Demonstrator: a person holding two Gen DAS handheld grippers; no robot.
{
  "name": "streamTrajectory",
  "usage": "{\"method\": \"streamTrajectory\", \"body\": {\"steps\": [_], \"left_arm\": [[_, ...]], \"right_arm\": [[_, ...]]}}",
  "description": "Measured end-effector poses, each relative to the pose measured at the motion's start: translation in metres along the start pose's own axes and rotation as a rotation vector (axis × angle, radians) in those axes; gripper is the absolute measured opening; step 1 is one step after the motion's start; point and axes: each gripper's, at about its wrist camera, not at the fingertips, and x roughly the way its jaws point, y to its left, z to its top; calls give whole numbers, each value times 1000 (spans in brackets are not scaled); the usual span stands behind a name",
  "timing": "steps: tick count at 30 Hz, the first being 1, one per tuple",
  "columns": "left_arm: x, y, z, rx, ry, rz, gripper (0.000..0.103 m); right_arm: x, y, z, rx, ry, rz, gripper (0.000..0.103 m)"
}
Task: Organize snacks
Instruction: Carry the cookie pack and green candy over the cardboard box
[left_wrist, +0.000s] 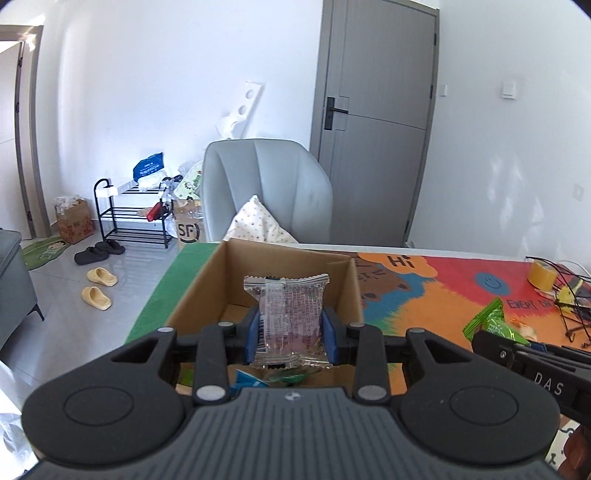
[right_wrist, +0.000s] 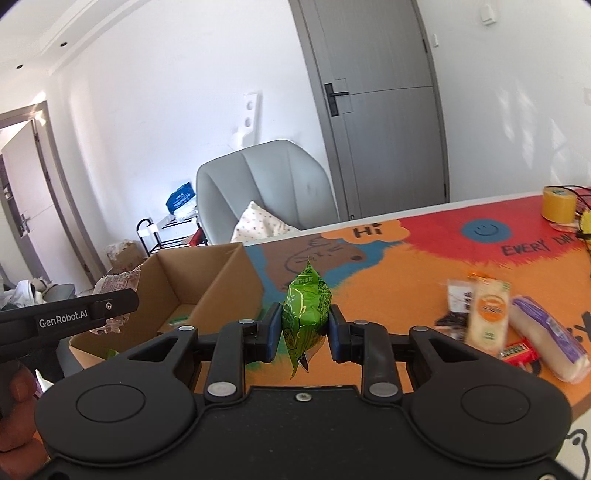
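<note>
Both grippers hold a snack packet near the open brown cardboard box (left_wrist: 343, 284).

The left gripper (left_wrist: 291, 334) has its blue-padded fingers (left_wrist: 330, 334) clamped on a clear plastic snack packet with purple print (left_wrist: 288, 317), which is held upright above the open box; some blue and green wrappers (left_wrist: 258, 380) lie inside the box. The right gripper (right_wrist: 306, 328) has its fingers closed on a bright green crinkled snack packet (right_wrist: 306, 314), held over the colourful cartoon table mat (right_wrist: 406, 266), just beside the right wall of the box. More snacks lie to the right on the mat: a pale orange-labelled packet (right_wrist: 487, 314), a long purple-and-white wrapped roll (right_wrist: 546, 339) and a small red packet (right_wrist: 519, 352). A yellow tape roll (right_wrist: 558, 204) stands well apart, near the far edge.
</note>
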Motion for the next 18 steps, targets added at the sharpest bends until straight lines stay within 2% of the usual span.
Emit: {"method": "streamTrajectory", "body": {"steps": [9, 16, 18], "left_arm": [[18, 32, 1, -46, 24, 21, 33], [24, 47, 7, -75, 26, -4, 34], [23, 48, 8, -83, 7, 8, 38]], "right_arm": [[17, 34, 8, -56, 15, 33, 27], [26, 54, 17, -93, 15, 38, 27], [28, 59, 19, -104, 15, 39, 27]]}}
